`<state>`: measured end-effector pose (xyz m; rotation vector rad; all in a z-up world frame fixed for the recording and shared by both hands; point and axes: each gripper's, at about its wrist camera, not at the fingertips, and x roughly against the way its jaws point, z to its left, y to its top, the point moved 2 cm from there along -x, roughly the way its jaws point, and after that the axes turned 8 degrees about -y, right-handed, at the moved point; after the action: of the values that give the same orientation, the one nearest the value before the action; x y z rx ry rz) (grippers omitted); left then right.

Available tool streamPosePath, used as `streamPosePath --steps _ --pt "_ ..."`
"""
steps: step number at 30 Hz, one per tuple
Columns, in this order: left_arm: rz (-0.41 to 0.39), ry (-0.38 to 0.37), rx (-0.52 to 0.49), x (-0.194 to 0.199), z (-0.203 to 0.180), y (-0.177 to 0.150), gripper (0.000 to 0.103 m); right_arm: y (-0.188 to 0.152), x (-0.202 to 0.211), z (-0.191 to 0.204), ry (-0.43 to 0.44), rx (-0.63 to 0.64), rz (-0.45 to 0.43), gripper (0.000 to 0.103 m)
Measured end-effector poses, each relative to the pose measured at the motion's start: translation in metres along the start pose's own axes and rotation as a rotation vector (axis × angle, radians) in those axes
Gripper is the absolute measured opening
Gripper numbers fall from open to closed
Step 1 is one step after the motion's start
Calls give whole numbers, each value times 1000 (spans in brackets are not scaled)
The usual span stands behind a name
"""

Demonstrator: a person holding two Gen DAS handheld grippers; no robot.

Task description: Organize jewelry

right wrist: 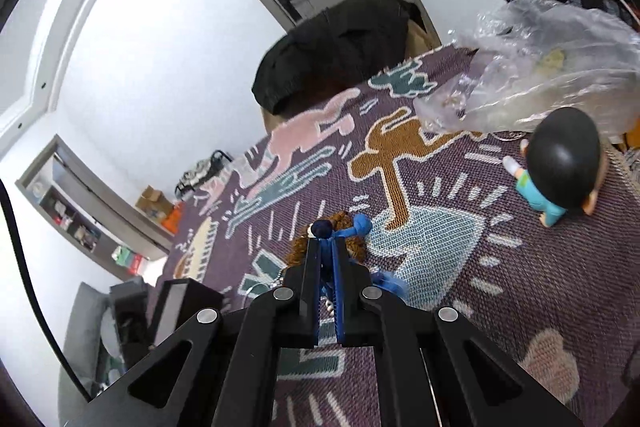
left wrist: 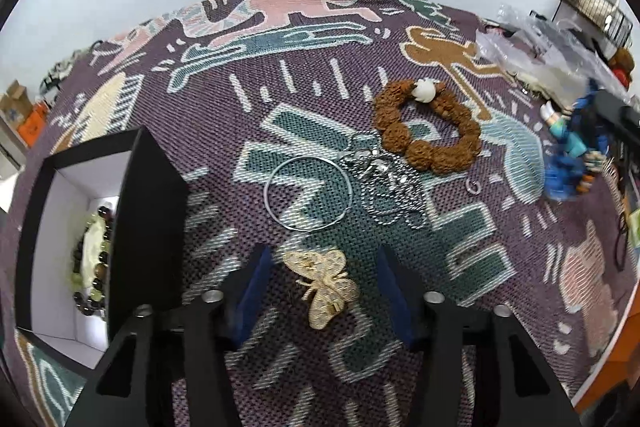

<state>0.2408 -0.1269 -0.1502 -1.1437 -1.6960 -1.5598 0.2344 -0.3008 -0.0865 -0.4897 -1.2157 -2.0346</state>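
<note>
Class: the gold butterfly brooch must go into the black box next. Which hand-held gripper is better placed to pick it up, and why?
Left. The left hand-held gripper straddles the butterfly brooch with open jaws, and the black box is beside it. The right hand-held gripper is already shut on a blue beaded piece.

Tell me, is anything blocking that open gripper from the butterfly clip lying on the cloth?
Nothing visible does. The butterfly clip lies alone on the patterned cloth, right between the left gripper's open fingers. The silver bangle lies just beyond it, apart from the clip.
</note>
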Motion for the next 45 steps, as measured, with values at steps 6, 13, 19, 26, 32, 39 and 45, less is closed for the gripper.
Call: streamPosePath --steps 6,13,19,26,32,39,45 --pt "12 3 -28 2 -1 -1 32 -12 21 -8 23 -31 -34 6" --pt "5 -24 -36 7 -7 -1 32 -23 23 -12 23 -37 -32 6" --pt "-16 -41 -37 20 -6 4 10 -25 22 -3 29 -20 -34 6" --pt "-53 -77 -30 40 -3 9 2 -25 26 14 45 12 -44 6" --pt "-72 -109 -13 52 2 12 2 -26 27 21 50 24 -48 6" --pt "-111 -127 9 73 15 15 2 -26 27 35 60 47 -47 6" --pt "-165 -114 40 101 40 18 2 -26 29 56 83 81 -49 6"
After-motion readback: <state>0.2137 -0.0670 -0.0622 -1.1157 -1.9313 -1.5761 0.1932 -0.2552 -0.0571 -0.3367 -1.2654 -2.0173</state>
